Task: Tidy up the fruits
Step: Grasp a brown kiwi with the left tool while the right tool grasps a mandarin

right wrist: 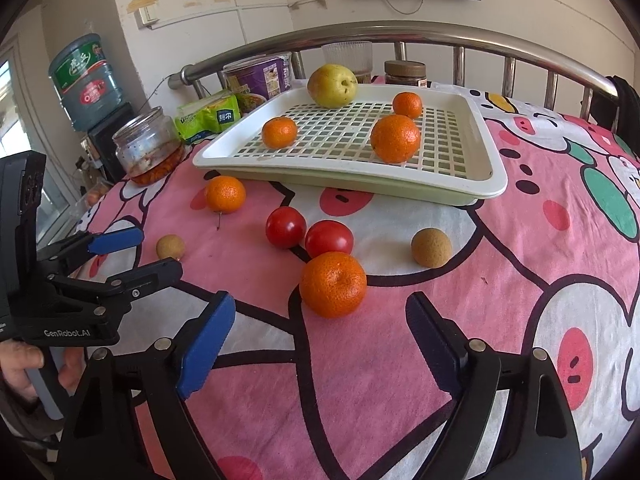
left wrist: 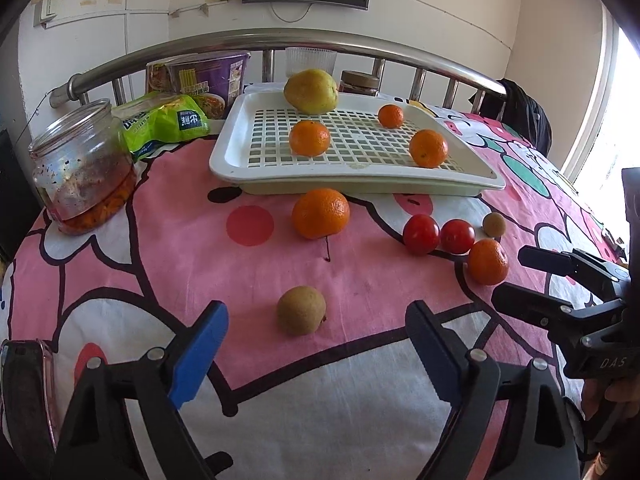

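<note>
A white slotted tray [left wrist: 352,178] [right wrist: 472,196] holds a yellow pear [left wrist: 311,91] [right wrist: 332,85] and three mandarins [left wrist: 309,138] [right wrist: 395,138]. On the pink cloth lie a large mandarin [left wrist: 320,213] [right wrist: 225,194], two red tomatoes [left wrist: 421,234] [right wrist: 285,227], another mandarin [left wrist: 488,261] [right wrist: 333,284], and two brown longan-like fruits [left wrist: 301,310] [right wrist: 431,247]. My left gripper [left wrist: 316,344] is open and empty, just short of the nearer brown fruit. My right gripper [right wrist: 320,344] is open and empty, just short of the near mandarin. Each gripper shows in the other's view.
A glass jar [left wrist: 82,172] with red-orange contents, a green snack bag [left wrist: 164,122], a purple noodle bowl [left wrist: 198,76], a clear cup and a brown jar stand at the back by a steel rail [left wrist: 280,42]. A water bottle [right wrist: 86,80] stands far left.
</note>
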{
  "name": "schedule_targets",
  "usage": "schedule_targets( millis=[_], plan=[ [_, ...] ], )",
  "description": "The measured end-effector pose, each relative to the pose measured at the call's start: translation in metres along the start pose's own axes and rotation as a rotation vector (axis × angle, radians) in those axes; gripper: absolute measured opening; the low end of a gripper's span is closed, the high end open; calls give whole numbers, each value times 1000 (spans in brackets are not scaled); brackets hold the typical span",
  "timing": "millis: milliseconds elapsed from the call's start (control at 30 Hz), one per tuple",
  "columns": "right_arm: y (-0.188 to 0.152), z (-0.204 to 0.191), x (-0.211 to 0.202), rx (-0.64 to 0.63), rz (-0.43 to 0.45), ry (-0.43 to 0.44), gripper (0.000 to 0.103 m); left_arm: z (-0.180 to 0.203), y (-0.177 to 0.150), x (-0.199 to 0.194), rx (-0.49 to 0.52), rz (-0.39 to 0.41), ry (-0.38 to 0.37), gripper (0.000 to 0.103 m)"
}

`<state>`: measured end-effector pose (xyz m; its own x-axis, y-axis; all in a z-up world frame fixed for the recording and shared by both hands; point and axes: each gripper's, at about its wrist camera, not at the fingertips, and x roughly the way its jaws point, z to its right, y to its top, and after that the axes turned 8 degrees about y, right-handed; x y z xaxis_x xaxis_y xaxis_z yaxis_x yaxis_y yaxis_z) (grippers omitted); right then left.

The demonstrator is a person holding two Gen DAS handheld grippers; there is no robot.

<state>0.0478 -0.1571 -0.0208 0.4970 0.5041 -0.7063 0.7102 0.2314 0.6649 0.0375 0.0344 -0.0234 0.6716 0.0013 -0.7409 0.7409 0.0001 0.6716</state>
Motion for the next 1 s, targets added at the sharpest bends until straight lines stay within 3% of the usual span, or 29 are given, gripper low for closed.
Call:
schedule_targets(
  millis=[200,300,500,567,1000],
  plan=[
    [3,4,6,15,-21,-12,75,-2,0,4,-7,-13,-2,77],
    [4,7,9,21,-36,-9,63,-5,1,8,-19,-26,-14,68],
    [4,10,12,39,-48,0,38,-8,1,12,-34,-45,-22,38],
    [4,10,11,40,-45,4,36,-8,1,12,-32,-48,-30,28],
    [3,3,2,6,1,20,35,7,6,-2,11,-11,-57,28]
  ],
)
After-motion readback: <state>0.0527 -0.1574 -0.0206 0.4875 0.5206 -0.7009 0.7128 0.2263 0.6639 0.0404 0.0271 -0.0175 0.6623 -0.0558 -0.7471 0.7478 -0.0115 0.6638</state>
